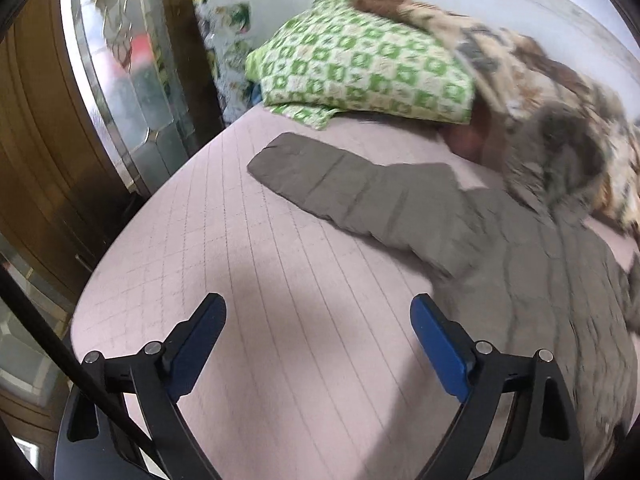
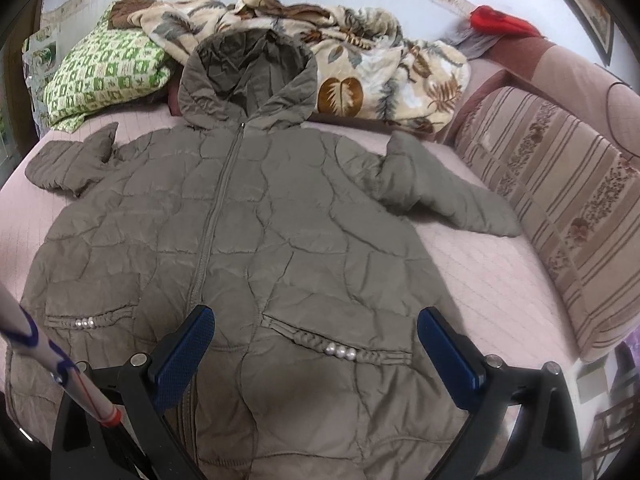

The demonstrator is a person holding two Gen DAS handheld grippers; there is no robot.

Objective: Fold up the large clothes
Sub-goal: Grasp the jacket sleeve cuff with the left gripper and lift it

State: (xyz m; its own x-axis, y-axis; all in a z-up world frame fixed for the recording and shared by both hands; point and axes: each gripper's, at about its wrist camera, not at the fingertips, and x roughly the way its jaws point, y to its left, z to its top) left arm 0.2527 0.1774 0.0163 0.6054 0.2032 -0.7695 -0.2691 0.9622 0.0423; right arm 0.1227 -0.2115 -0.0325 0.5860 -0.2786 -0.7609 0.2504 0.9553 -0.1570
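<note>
An olive quilted hooded jacket (image 2: pixel 248 216) lies flat, front up and zipped, on a pink bed sheet (image 2: pixel 480 264), sleeves spread out to both sides. Pearl trims mark its two pockets. My right gripper (image 2: pixel 316 320) is open and empty, hovering over the jacket's lower front near the right pocket. My left gripper (image 1: pixel 318 308) is open and empty above the bare sheet (image 1: pixel 248 248), left of the jacket (image 1: pixel 532 280). The jacket's left sleeve (image 1: pixel 340 180) stretches out ahead of it.
A green patterned pillow (image 1: pixel 360 68) and a floral blanket (image 2: pixel 360 56) lie at the bed's head. A striped sofa cushion (image 2: pixel 560 200) lines the right side. A wooden and glass door (image 1: pixel 100 100) stands left of the bed.
</note>
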